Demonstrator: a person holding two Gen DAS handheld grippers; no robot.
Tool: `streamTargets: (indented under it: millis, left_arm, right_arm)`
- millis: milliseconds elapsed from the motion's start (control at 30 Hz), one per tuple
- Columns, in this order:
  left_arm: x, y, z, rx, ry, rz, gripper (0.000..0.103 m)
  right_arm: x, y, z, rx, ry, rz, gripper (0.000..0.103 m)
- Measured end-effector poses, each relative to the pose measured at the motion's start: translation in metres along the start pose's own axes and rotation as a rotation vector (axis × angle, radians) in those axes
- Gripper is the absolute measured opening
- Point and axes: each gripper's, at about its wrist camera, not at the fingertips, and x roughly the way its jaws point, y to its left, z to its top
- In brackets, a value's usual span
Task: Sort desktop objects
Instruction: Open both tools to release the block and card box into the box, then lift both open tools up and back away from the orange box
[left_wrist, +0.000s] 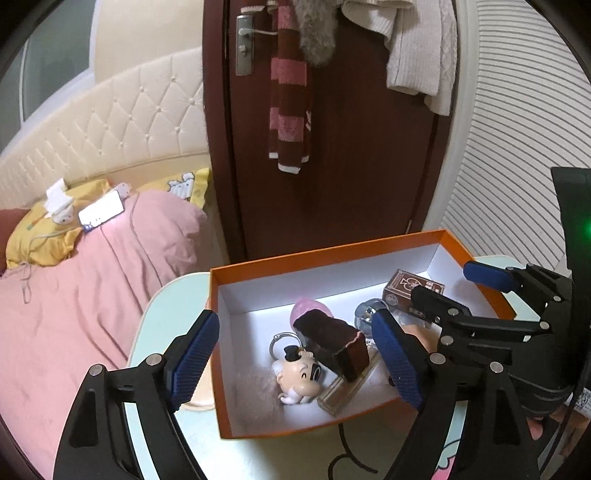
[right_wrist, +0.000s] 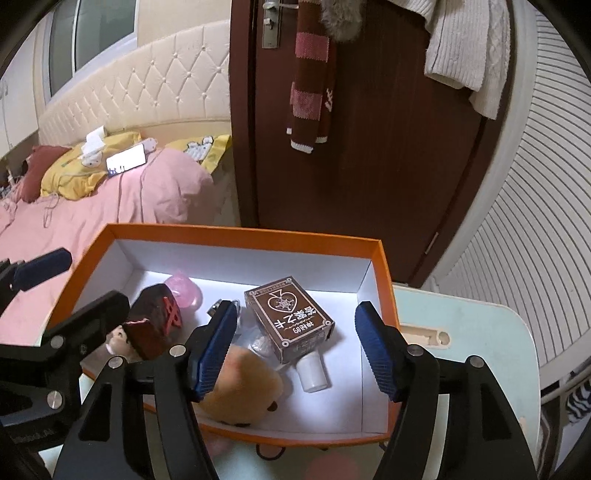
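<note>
An orange box (left_wrist: 325, 253) (right_wrist: 240, 232) with a white inside stands on a pale blue table (left_wrist: 162, 295) (right_wrist: 461, 325). In it lie a brown card box (left_wrist: 412, 291) (right_wrist: 290, 321), a dark brown block (left_wrist: 332, 341) (right_wrist: 153, 325), a cartoon-face keychain (left_wrist: 299, 376), a pink object (left_wrist: 306, 308) (right_wrist: 183, 290), a tan plush toy (right_wrist: 243, 380) and a small white bottle (right_wrist: 312, 373). My left gripper (left_wrist: 295, 360) (right_wrist: 74, 288) is open above the box's left side, its pads pressing on nothing. My right gripper (right_wrist: 295, 352) (left_wrist: 458, 288) is open over the card box and holds nothing.
A bed with a pink blanket (left_wrist: 92, 295) lies left of the table. Behind the box stands a dark brown door (left_wrist: 332, 166) with a striped scarf (left_wrist: 290, 92) hanging on it. A white slatted panel (left_wrist: 517, 147) rises at the right.
</note>
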Motion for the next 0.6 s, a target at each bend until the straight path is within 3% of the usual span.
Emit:
streamTargets:
  millis: [333, 600]
  left_arm:
    - [-0.045, -0.012, -0.021, 0.032, -0.032, -0.006, 0.085]
    - [-0.056, -0.019, -0.055, 0.032, 0.011, -0.022, 0.088]
  right_arm:
    - [-0.043, 0.004, -0.009, 0.012, -0.069, 0.03, 0.067]
    - [-0.076, 0.008, -0.041, 0.02, -0.077, 0.037, 0.068]
